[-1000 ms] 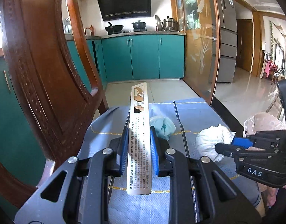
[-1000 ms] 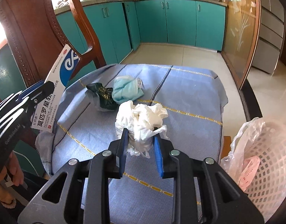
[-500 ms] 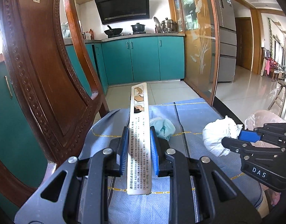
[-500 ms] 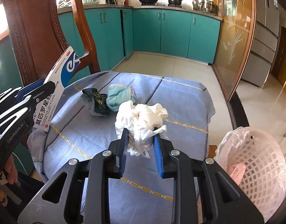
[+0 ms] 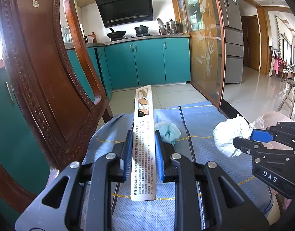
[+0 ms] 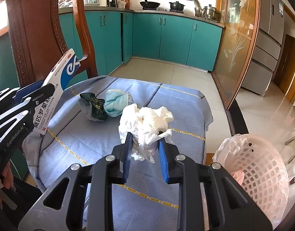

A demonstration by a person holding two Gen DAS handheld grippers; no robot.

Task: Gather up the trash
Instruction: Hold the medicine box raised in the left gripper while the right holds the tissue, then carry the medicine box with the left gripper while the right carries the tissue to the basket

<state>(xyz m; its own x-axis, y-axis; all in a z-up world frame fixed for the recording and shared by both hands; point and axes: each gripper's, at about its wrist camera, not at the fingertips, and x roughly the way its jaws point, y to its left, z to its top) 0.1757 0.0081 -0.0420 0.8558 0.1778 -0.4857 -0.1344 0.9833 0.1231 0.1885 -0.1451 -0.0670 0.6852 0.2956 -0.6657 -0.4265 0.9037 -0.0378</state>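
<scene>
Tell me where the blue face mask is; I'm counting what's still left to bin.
The blue face mask lies on the blue tablecloth left of centre in the right wrist view, touching the dark green wrapper on its left, just beyond the white tissue wad.

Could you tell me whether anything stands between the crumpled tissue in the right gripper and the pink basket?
Nothing visible does: the right gripper holds the tissue above the cloth, and the pink basket stands open at its right.
</scene>
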